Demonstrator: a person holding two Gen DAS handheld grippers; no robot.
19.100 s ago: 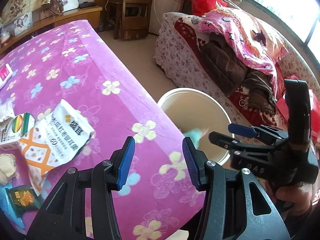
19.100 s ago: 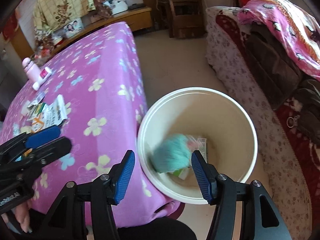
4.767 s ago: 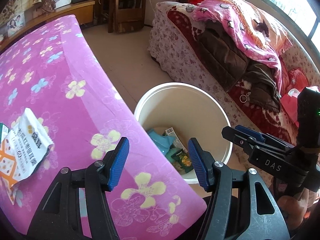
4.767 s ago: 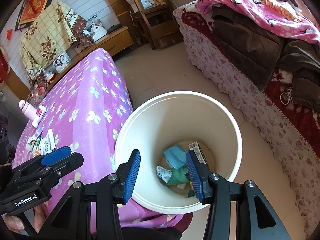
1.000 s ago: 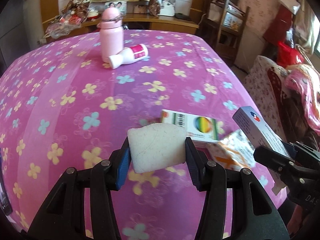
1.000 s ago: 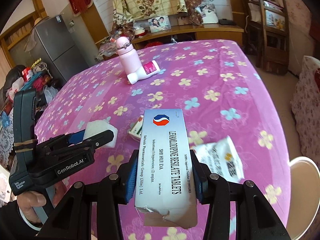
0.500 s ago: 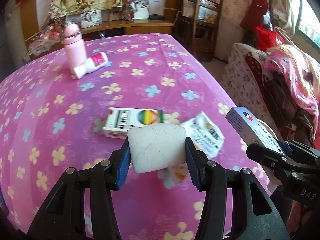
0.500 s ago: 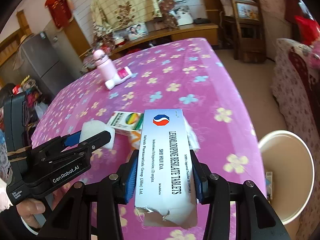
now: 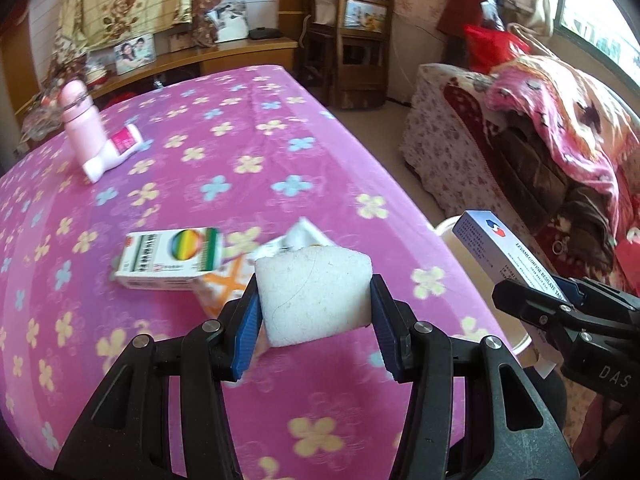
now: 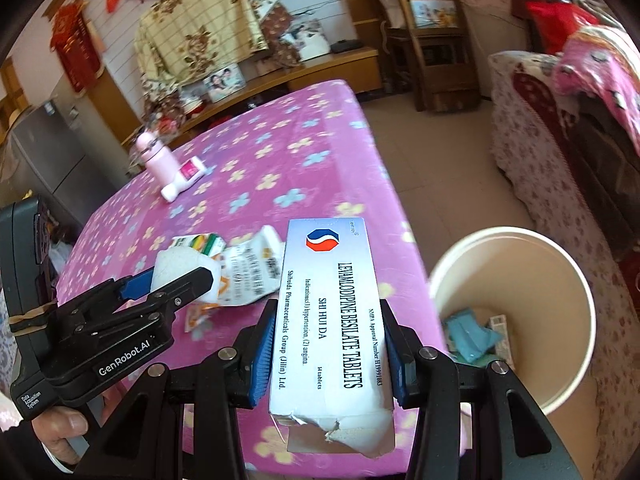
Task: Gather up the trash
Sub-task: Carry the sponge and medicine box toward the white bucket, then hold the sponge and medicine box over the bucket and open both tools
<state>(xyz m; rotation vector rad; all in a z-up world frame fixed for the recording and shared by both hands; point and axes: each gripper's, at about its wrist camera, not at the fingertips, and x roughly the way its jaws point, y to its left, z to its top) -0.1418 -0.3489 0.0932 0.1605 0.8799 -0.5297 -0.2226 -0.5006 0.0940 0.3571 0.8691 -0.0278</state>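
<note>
Over the pink flowered tablecloth (image 9: 280, 168), near its edge, the left gripper (image 9: 314, 314) clamps a white foam block (image 9: 314, 294) between its blue pads, both pads pressing flat against the block's sides. Just beyond the block, on the cloth, lies a white medicine box with a rainbow circle (image 9: 172, 258), and beside it a crumpled white and orange packet (image 9: 240, 276), partly hidden behind the foam. Further back a pink bottle (image 9: 80, 124) stands upright with a small white bottle with a pink label (image 9: 114, 152) lying on its side against it.

The right gripper (image 10: 326, 354) holds a white tablet box (image 10: 330, 308) lengthwise between its pads (the near end of the box is torn open and ragged). The printed face is turned up toward the camera. Past the table's edge, on the tiled floor to the right, stands a cream bucket (image 10: 560, 360), and in its bottom lie a teal wrapper (image 10: 470, 336) and other scraps. From the right wrist view the left gripper shows at lower left, carried by a hand (image 10: 60, 432) wrapped around its black handle. A sofa heaped with a pink blanket (image 9: 560, 112) sits beyond the bucket, and a wooden chair (image 9: 352, 40) stands by the far wall.
</note>
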